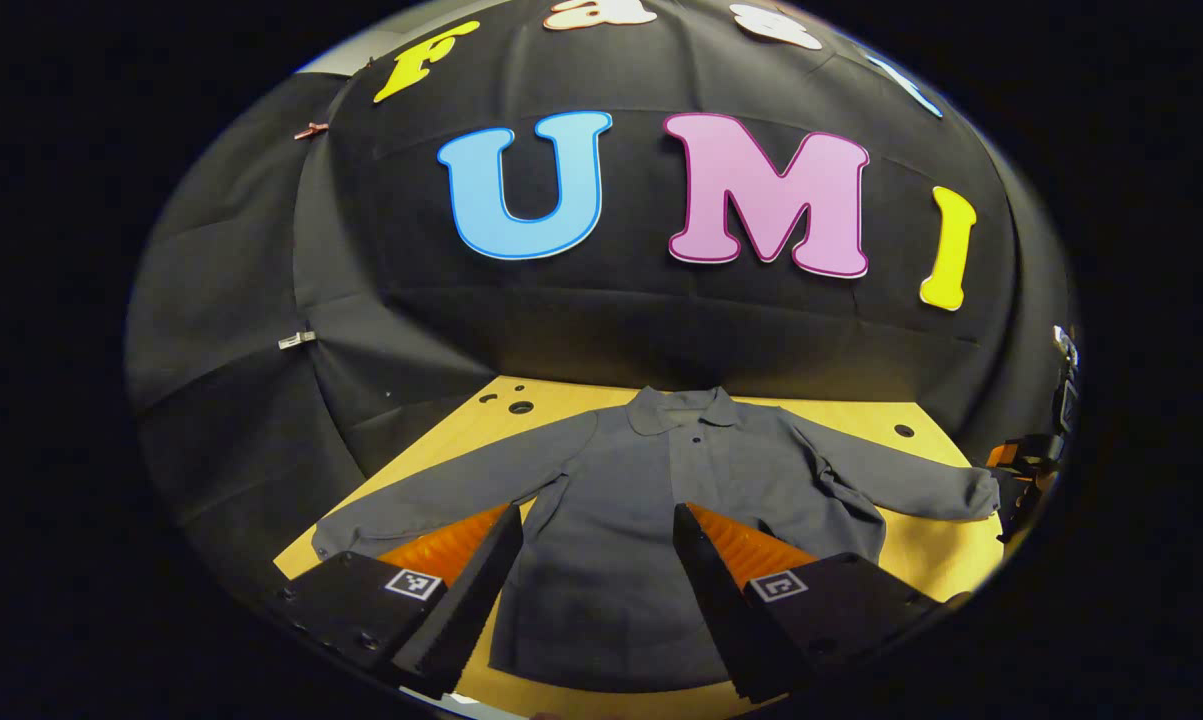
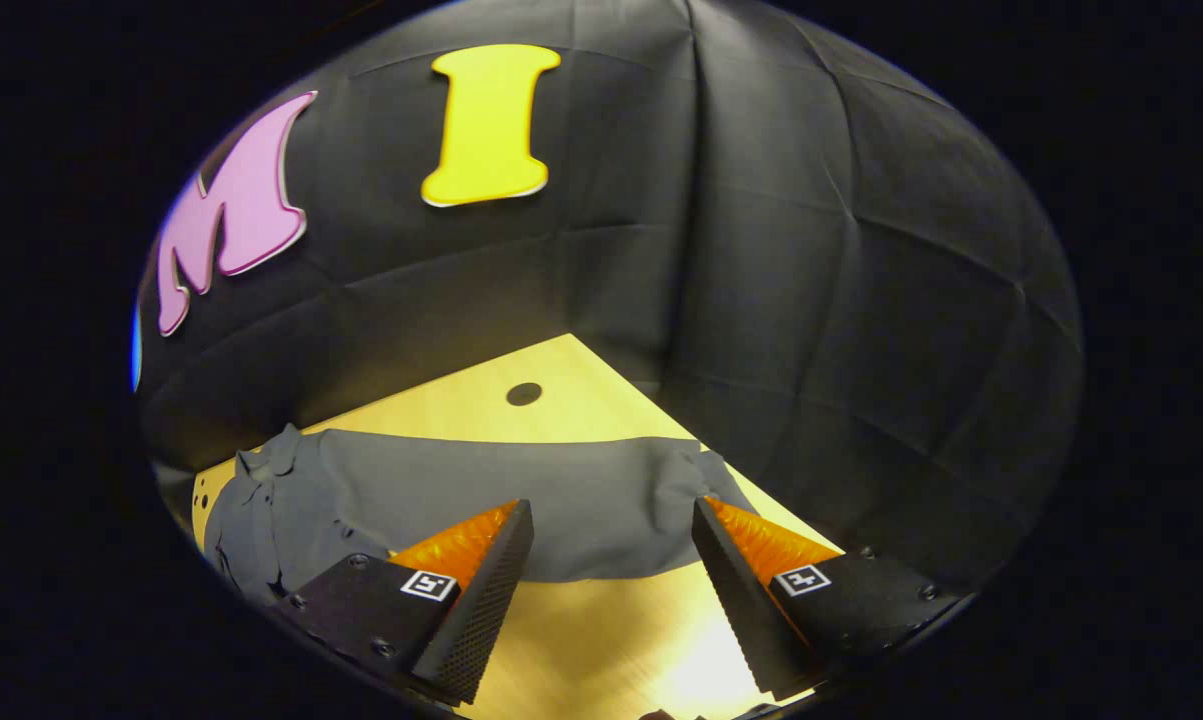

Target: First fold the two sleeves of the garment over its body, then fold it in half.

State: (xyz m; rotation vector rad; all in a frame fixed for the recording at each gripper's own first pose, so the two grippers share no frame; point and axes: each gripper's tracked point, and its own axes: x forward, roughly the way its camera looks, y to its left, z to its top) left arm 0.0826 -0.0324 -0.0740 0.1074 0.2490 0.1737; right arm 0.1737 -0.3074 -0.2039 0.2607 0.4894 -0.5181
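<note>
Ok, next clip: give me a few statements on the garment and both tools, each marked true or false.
1. The grey garment lies spread flat on the wooden table, both sleeves out to the sides. True.
2. The left tool is shut on the collar. False: its jaws stand open over the garment's body, holding nothing.
3. The right tool is open, with the right sleeve lying across ahead of it. True.
4. One sleeve is already folded over the body. False: neither sleeve has been folded yet.
5. The garment hangs off the table edge. False: in the left gripper view it rests wholly on the tabletop.
</note>
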